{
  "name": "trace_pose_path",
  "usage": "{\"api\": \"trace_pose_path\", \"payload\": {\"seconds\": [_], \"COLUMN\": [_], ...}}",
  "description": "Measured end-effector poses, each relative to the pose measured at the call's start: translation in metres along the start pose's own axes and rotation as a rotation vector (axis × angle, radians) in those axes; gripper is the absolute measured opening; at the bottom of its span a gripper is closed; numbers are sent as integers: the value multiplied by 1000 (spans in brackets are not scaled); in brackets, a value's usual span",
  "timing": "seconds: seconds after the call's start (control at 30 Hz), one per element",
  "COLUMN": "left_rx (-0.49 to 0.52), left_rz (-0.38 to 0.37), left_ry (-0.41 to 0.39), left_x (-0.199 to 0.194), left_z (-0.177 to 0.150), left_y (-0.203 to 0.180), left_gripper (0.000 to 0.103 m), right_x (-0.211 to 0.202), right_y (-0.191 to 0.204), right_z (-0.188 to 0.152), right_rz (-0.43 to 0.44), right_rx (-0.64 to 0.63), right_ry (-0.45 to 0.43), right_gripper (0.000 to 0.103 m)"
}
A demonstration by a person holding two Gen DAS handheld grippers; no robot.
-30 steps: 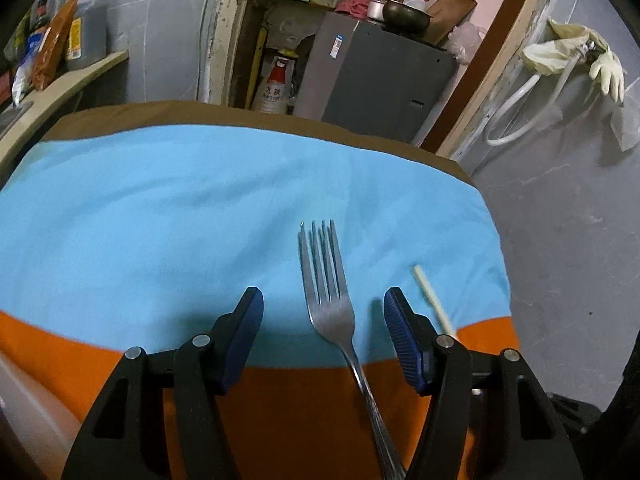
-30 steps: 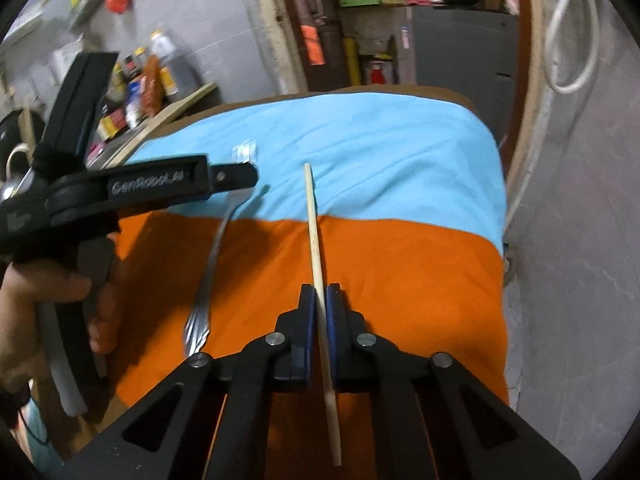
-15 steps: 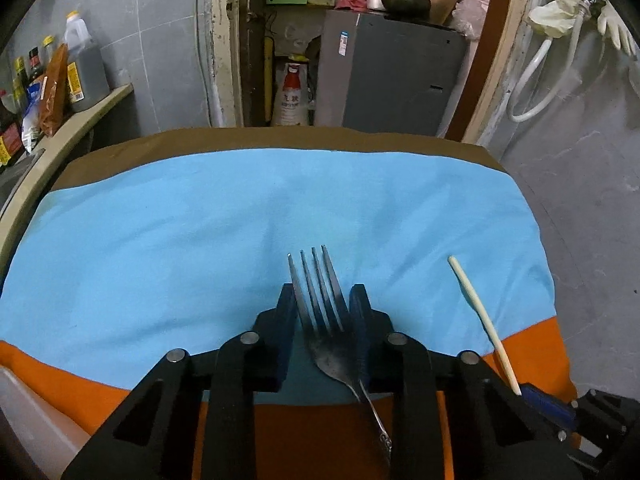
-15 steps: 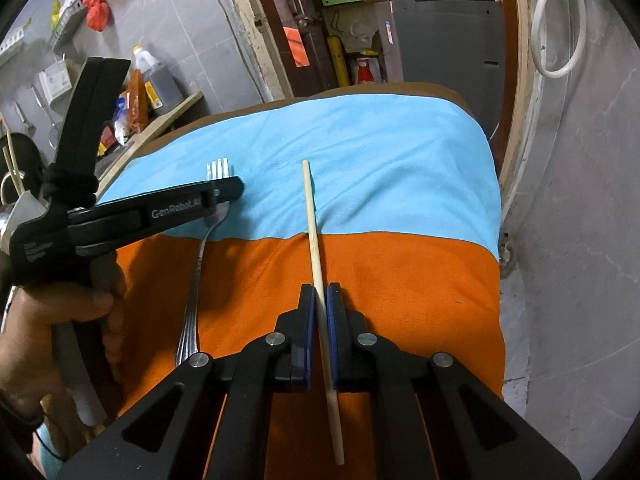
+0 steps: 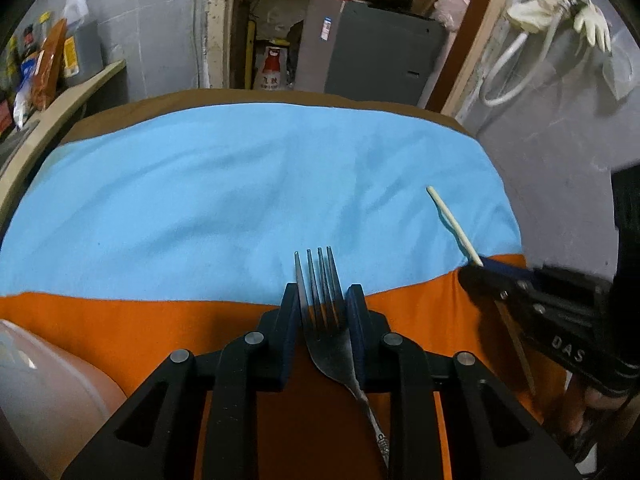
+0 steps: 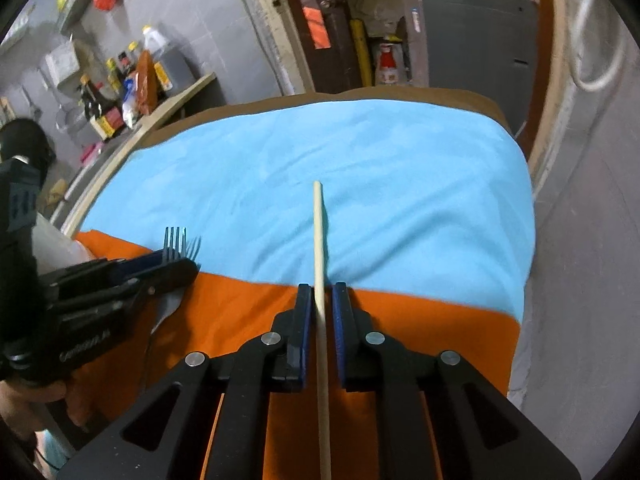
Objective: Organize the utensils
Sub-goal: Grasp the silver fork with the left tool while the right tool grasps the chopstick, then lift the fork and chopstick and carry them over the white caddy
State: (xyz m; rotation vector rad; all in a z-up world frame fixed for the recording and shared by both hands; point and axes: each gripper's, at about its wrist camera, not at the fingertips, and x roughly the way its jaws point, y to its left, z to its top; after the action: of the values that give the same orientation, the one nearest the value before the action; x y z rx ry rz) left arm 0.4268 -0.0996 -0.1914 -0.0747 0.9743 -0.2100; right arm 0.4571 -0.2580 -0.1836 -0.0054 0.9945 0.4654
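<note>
A steel fork [image 5: 318, 270] points away from me, and my left gripper [image 5: 322, 294] is shut on its head, over the orange part of the cloth. The right wrist view shows the same fork [image 6: 175, 240] sticking out of the left gripper [image 6: 176, 268] at the left. A pale wooden chopstick [image 6: 318, 232] runs between the pads of my right gripper [image 6: 322, 291], whose jaws are opening with a thin gap on each side of the stick. In the left wrist view the chopstick [image 5: 450, 222] juts from the right gripper [image 5: 492, 268].
A blue and orange cloth [image 5: 240, 200] covers the table, which drops to the grey floor at the right. A pale pink container [image 5: 40, 380] sits at the near left. A shelf with bottles [image 6: 120, 92] runs along the left. A hand [image 6: 40, 396] holds the left gripper.
My left gripper, open around the fork a second ago, has closed on its head. The right jaws have parted slightly from the chopstick. The two grippers now stand closer together.
</note>
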Motion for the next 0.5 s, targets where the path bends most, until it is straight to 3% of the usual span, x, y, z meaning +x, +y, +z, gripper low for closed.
{"api": "trace_pose_path", "payload": {"seconds": [0.17,0.27,0.37,0.43,0.5], "left_rx": [31,3,-16,-4,26], "left_rz": [22,-6,-46,-62,-68], "left_ry": [4,-9,-50,-96,-139], "left_x": [3,-2,-16,-28,-42], "left_z": [-2,-6,-14,-22,-30], "left_y": [-6,1,4,1,-5], "left_gripper": [19,17,14,1,0], "right_x": [4,-1,-18,-33,-50], "right_y": [9,3,-8,-8,-5], "right_z": [3,-2,-16,-24,-34], "right_rz": [-55,-23,68,107,129], "right_rx": [-33,23,108,137,142], "right_ry": [35,14,-68,-143,-227], "right_gripper": [8,3,3,3,3]}}
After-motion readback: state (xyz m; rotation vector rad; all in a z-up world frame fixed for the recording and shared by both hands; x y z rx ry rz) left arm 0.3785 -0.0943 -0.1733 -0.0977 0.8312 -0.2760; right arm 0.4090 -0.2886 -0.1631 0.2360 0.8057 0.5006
